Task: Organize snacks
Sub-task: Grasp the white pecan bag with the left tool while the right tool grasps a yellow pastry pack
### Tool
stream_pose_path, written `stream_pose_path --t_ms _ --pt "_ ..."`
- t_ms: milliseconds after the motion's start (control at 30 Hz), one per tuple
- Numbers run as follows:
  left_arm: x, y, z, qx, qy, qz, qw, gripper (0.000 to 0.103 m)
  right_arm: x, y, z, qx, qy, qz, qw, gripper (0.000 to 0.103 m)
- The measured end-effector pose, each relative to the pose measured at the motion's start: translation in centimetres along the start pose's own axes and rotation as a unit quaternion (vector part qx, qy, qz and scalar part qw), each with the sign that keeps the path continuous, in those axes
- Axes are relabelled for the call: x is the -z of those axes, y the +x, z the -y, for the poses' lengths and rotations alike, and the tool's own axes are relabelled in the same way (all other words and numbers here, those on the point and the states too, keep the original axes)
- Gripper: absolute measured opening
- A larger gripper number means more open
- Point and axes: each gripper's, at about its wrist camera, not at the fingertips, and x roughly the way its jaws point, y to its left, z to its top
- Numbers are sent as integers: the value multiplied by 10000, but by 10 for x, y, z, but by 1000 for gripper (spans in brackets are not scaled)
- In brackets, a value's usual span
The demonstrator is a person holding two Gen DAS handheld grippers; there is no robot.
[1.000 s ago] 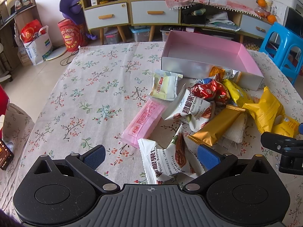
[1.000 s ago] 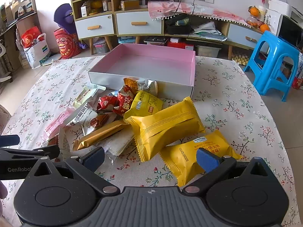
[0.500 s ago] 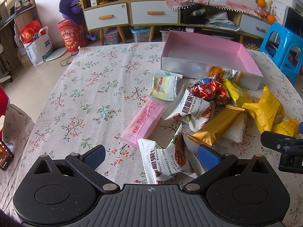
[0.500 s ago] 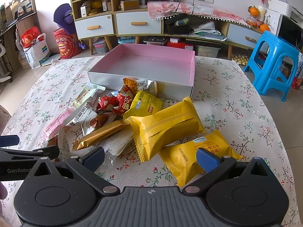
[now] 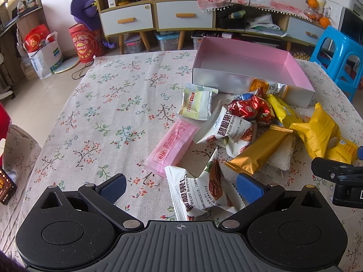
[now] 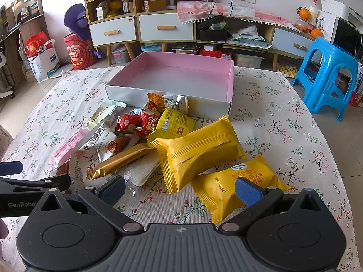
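Note:
A pile of snack packets lies on the flowered tablecloth in front of an empty pink box [image 5: 245, 59] [image 6: 181, 74]. My left gripper [image 5: 180, 189] is open, its fingers on either side of a white pecan packet [image 5: 199, 195]. A pink bar [image 5: 172, 145], a second pecan packet [image 5: 224, 129], red candies [image 5: 249, 108] and a gold bar [image 5: 258, 149] lie beyond. My right gripper [image 6: 180, 190] is open over a yellow waffle packet [image 6: 236, 181], with a bigger yellow packet [image 6: 197, 149] just past it.
A blue plastic stool [image 6: 329, 72] stands right of the table. Cabinets and drawers [image 6: 165, 27] line the back wall. The other gripper shows at the right edge of the left wrist view [image 5: 340, 176] and at the left edge of the right wrist view [image 6: 27, 185].

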Motion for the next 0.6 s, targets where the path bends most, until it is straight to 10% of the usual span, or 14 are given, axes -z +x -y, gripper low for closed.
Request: stream_pose_path --t_ms 600 --pt "-21 2 -6 165 264 231 9992 103 -18 -9 9 201 -288 467 9983 94"
